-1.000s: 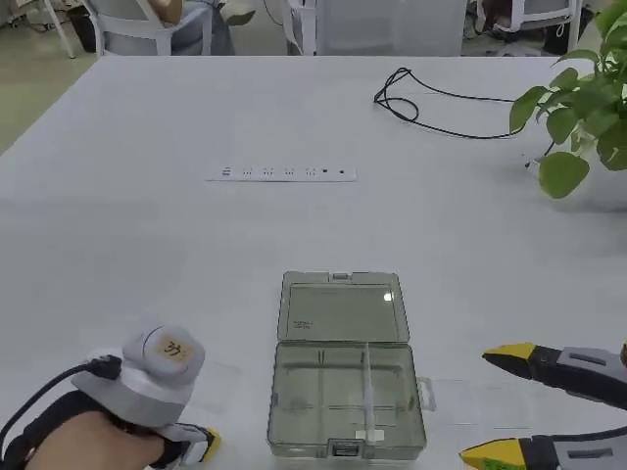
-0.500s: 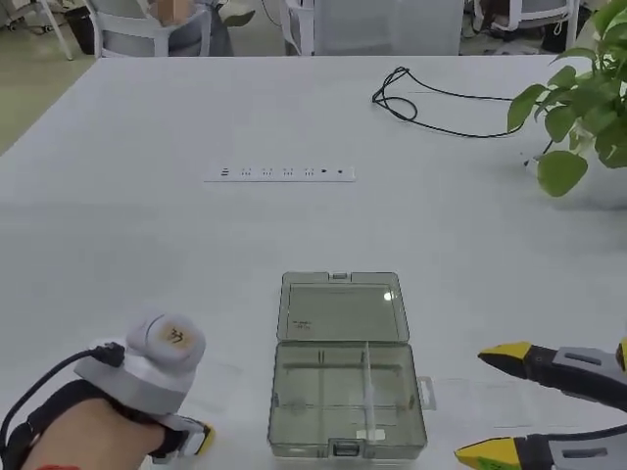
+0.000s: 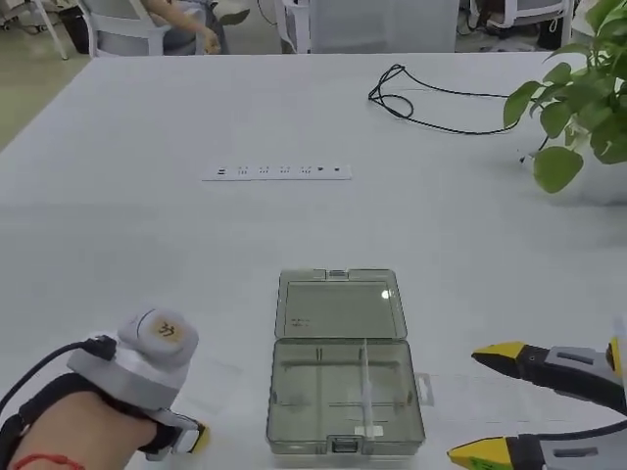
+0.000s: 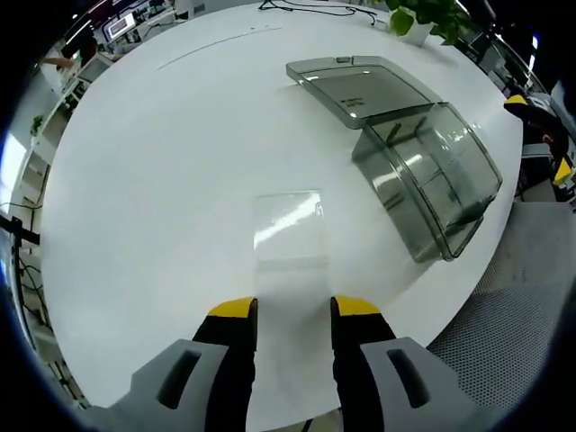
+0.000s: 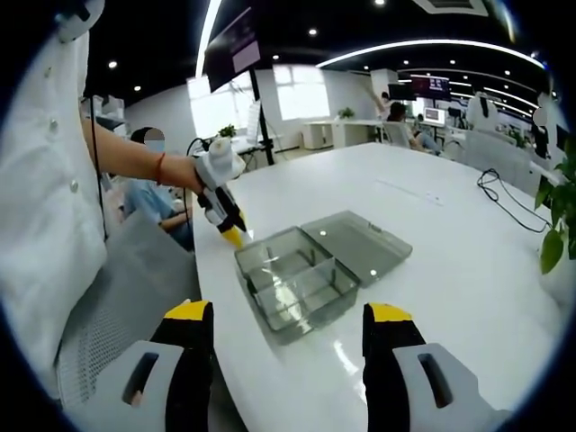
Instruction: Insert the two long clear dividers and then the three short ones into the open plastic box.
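Note:
The open smoky plastic box (image 3: 294, 392) sits near the table's front edge, its lid (image 3: 341, 305) lying flat behind it. One clear divider (image 3: 364, 377) stands upright inside, running front to back. My left gripper (image 3: 196, 438) is low at the box's left; its jaws (image 4: 295, 310) stand open a little over the table. A flat clear divider (image 4: 288, 220) lies just ahead of them. My right gripper (image 3: 488, 403) is wide open to the right of the box, over faint clear pieces (image 3: 475, 399). The right gripper view has the box (image 5: 292, 274) ahead of that open gripper (image 5: 290, 322).
A white power strip (image 3: 277, 172) lies mid-table. A black cable (image 3: 421, 98) loops at the back right, beside a green plant (image 3: 578, 98). Chairs and a person stand beyond the far edge. The table's front edge is close under both grippers.
The left hand and gripper have slid slightly left and down. The right gripper has edged a little lower. The box has not moved.

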A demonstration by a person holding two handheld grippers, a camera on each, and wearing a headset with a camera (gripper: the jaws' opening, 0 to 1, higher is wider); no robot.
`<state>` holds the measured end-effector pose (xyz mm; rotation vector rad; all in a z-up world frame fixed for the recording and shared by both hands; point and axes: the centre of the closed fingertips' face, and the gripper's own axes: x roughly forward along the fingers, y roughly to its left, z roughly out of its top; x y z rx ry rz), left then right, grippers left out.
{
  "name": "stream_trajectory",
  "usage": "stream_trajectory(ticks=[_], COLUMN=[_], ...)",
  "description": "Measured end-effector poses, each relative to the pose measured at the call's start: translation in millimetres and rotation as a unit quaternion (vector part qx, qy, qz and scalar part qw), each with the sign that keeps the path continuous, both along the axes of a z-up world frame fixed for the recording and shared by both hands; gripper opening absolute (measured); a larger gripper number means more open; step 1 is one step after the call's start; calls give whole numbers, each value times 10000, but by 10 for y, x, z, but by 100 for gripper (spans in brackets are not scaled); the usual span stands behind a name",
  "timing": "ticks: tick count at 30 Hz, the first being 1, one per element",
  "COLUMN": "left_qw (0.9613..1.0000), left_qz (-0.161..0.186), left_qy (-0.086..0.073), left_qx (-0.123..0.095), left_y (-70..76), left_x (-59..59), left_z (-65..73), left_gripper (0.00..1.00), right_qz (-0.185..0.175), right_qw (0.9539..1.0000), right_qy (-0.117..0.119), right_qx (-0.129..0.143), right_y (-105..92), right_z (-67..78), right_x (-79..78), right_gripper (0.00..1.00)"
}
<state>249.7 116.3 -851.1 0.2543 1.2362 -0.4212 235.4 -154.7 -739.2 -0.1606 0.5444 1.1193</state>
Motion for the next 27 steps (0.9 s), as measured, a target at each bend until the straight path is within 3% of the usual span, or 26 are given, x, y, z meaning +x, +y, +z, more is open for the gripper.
stream_trajectory(ticks=[14, 27], left_qw=[9999, 9983], left_qz=[-11, 98], left_qy=[-9, -154], left_qx=[-161, -558], left_y=[-6, -45], left_x=[-1, -45], left_z=[10, 61], left_gripper=[30, 30], right_qz=[-24, -79], right_qw=[10000, 10000], right_qy=[27, -20], right_qx=[-19, -36], right_y=[37, 159], right_z=[20, 173], right_x=[-29, -60], right_gripper=[68, 68])
